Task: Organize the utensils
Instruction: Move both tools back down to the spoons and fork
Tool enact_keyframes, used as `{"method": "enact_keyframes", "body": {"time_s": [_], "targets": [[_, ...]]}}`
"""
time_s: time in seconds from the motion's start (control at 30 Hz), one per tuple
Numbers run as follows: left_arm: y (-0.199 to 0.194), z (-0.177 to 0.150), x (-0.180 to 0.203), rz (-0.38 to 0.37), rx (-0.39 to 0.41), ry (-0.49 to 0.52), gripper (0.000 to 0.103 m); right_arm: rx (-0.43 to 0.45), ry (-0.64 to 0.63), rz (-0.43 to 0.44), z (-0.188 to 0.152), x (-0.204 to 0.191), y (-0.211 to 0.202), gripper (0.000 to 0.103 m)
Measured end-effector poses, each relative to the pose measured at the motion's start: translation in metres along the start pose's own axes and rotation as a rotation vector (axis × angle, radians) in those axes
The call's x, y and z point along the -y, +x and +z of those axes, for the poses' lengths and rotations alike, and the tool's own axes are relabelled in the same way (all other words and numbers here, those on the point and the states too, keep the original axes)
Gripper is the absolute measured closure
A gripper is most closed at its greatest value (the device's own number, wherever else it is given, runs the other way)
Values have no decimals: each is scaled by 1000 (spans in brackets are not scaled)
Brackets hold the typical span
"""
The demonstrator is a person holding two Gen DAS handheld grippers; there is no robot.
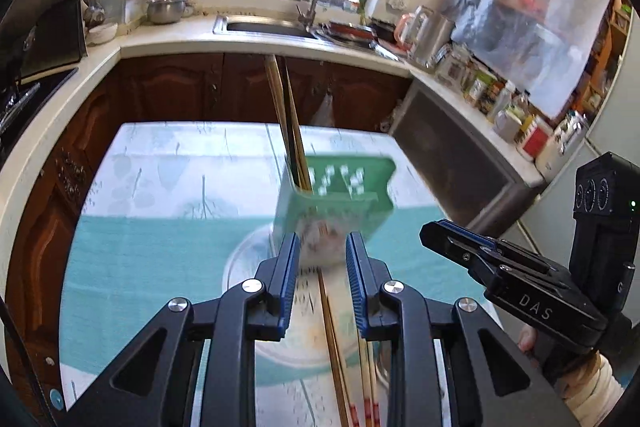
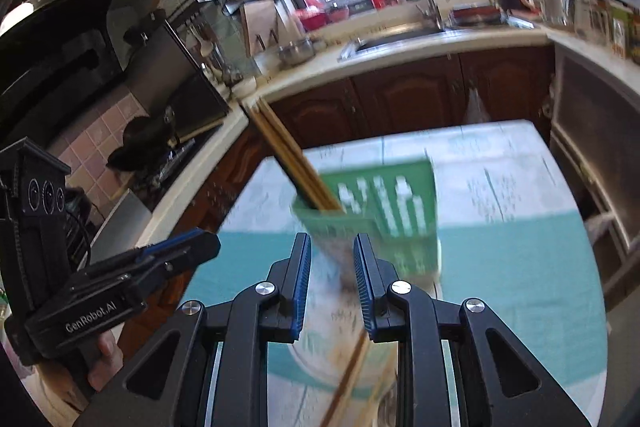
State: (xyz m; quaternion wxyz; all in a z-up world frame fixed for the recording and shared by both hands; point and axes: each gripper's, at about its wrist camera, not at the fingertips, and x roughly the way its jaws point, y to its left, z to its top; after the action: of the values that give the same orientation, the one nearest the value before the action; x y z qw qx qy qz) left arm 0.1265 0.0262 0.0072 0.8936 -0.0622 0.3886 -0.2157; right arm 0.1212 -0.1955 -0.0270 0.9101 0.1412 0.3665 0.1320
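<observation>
Chopsticks [image 1: 334, 339] lie under both grippers' parted, empty fingers [image 1: 289, 275] (green holder [image 1: 340, 195] beyond).

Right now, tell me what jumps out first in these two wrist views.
A green slotted utensil holder stands mid-table on the teal and white tablecloth, with brown chopsticks sticking up out of its left end. More chopsticks lie loose on the cloth nearer the cameras. The left gripper and right gripper both hang just in front of the holder, jaws apart and empty.
</observation>
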Motion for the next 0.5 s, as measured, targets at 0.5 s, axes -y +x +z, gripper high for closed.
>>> {"method": "enact_keyframes", "body": {"time_s": [0.5], "targets": [[52, -115, 15, -29, -297, 20, 74, -212, 140, -75, -152, 59, -15, 81]]}}
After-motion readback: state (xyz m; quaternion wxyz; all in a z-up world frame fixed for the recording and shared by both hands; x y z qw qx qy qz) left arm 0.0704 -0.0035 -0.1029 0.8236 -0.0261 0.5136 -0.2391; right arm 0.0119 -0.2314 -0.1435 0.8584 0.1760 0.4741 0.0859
